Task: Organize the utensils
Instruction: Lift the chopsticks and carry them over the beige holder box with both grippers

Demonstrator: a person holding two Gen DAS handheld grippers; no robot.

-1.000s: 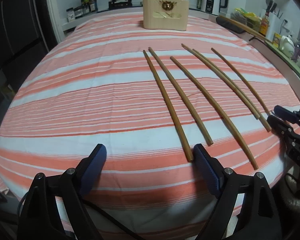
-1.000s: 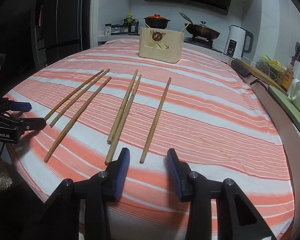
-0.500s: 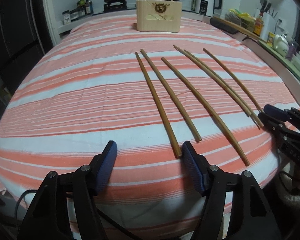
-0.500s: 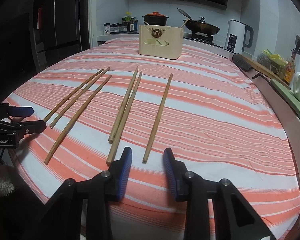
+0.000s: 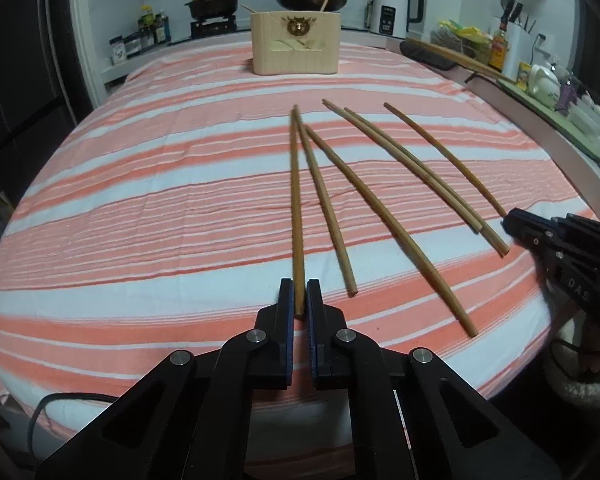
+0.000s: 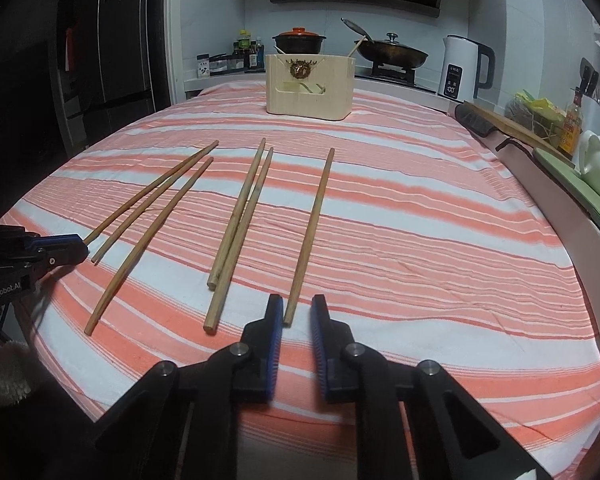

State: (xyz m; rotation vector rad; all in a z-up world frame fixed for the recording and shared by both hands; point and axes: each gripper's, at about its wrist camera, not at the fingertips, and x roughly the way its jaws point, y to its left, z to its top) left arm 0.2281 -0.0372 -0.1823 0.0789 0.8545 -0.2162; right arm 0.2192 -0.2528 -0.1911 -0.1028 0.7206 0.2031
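Note:
Several long wooden chopsticks lie on a table with a red and white striped cloth (image 5: pixel 140 200). My left gripper (image 5: pixel 298 298) is shut on the near end of the leftmost chopstick (image 5: pixel 296 200), which also shows in the right wrist view (image 6: pixel 152 192). My right gripper (image 6: pixel 296 316) is partly open around the near end of the rightmost chopstick (image 6: pixel 311 232), its left pad touching the stick's tip. A wooden utensil holder (image 5: pixel 296 42) stands at the far side of the table and also shows in the right wrist view (image 6: pixel 309 84).
The right gripper body shows at the right edge of the left wrist view (image 5: pixel 559 248). The left gripper body shows at the left edge of the right wrist view (image 6: pixel 32 252). A counter with pots, a white kettle (image 6: pixel 461 68) and bottles runs behind and to the right.
My left gripper has closed on the near end of the leftmost chopstick and swung it toward its neighbour. My right gripper has narrowed and moved up to the rightmost chopstick's end.

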